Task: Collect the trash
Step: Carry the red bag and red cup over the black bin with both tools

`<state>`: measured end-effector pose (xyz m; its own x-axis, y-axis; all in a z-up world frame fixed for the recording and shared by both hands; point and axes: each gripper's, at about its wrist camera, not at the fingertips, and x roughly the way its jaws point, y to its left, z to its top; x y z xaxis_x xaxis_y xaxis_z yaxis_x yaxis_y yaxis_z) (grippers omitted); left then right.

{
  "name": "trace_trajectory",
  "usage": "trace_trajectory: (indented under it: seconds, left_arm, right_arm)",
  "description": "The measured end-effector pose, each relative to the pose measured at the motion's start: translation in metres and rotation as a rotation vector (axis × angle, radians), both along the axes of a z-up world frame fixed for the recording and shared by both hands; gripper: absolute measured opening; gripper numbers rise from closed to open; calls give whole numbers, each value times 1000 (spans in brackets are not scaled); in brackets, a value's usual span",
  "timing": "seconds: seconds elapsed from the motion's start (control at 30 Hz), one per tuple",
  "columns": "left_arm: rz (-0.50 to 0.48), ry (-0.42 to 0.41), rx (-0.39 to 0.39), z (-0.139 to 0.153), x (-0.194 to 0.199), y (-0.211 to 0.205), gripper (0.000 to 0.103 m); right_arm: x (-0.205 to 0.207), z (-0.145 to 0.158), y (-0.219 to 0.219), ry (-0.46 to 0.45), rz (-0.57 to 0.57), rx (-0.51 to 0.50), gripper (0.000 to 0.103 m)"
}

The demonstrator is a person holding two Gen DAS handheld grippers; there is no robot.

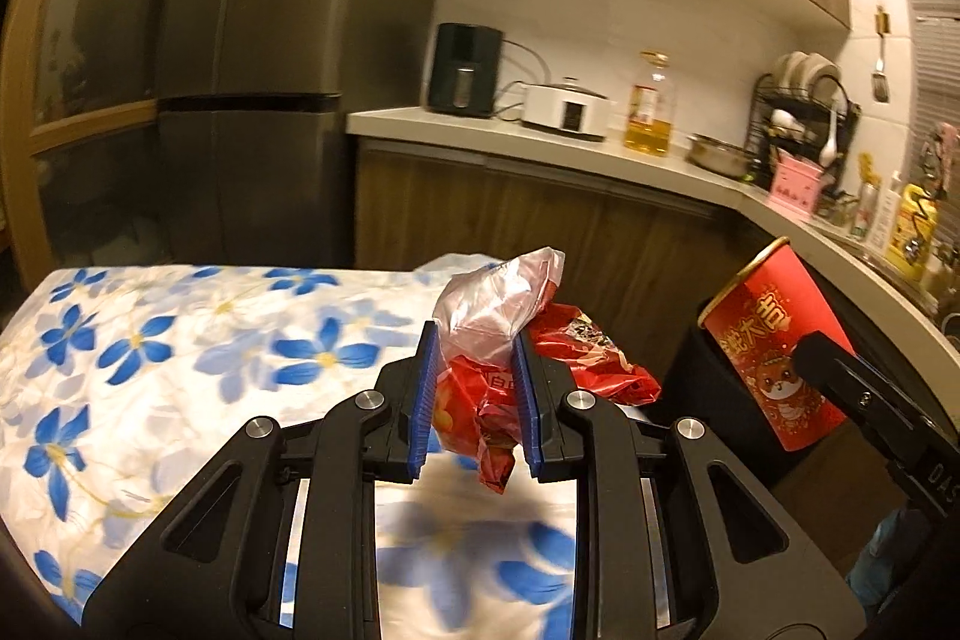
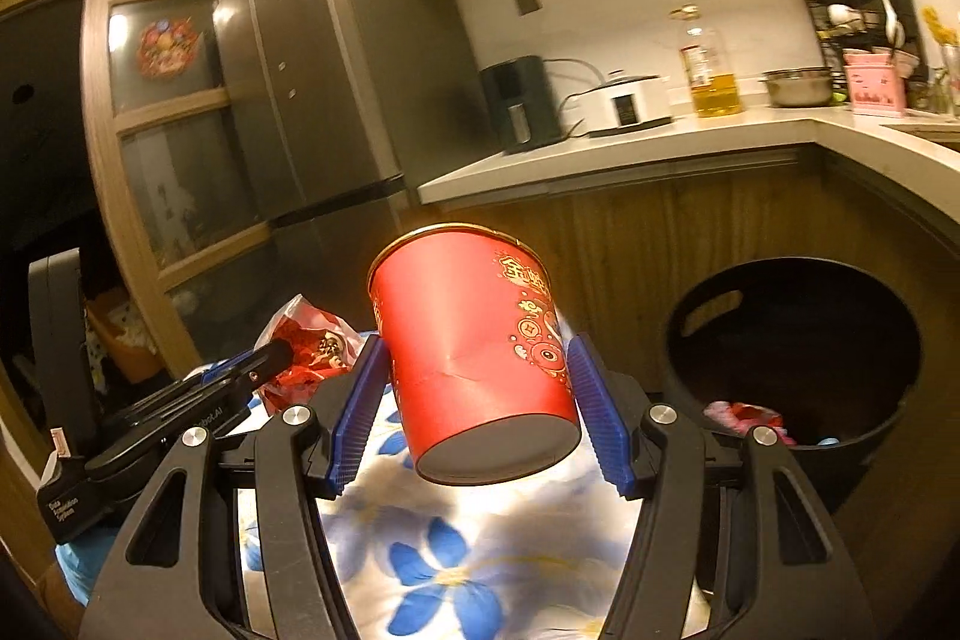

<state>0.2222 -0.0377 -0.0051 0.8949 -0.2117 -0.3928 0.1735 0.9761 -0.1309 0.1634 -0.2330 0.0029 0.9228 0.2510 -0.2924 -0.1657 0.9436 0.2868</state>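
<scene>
My left gripper (image 1: pixel 474 388) is shut on a crumpled red and clear plastic wrapper (image 1: pixel 498 334), held in the air above the flowered tablecloth (image 1: pixel 150 340). My right gripper (image 2: pixel 480 400) is shut on a red paper cup (image 2: pixel 474 352) with gold print, tilted with its bottom toward the camera. In the left wrist view the cup (image 1: pixel 780 340) appears to the right, in front of a dark bin. The right wrist view shows the wrapper (image 2: pixel 306 346) at the left. A black round bin (image 2: pixel 798 364) stands at the right, with some pink and red trash (image 2: pixel 744 418) at its bottom.
A kitchen counter (image 1: pixel 540 148) runs behind, carrying an air fryer (image 1: pixel 465 67), a white cooker (image 1: pixel 567 109), an oil bottle (image 1: pixel 651 106), a steel pot and a dish rack (image 1: pixel 804 112). A grey fridge (image 1: pixel 252 70) stands at the left, beside a wooden door.
</scene>
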Motion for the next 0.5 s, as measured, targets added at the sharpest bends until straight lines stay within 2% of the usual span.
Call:
trace_trajectory:
  seconds: [0.5]
  left_arm:
    - [-204,-26,17,16,11,-128,23]
  right_arm:
    - [-21,11,-104,-55,-246,43,61]
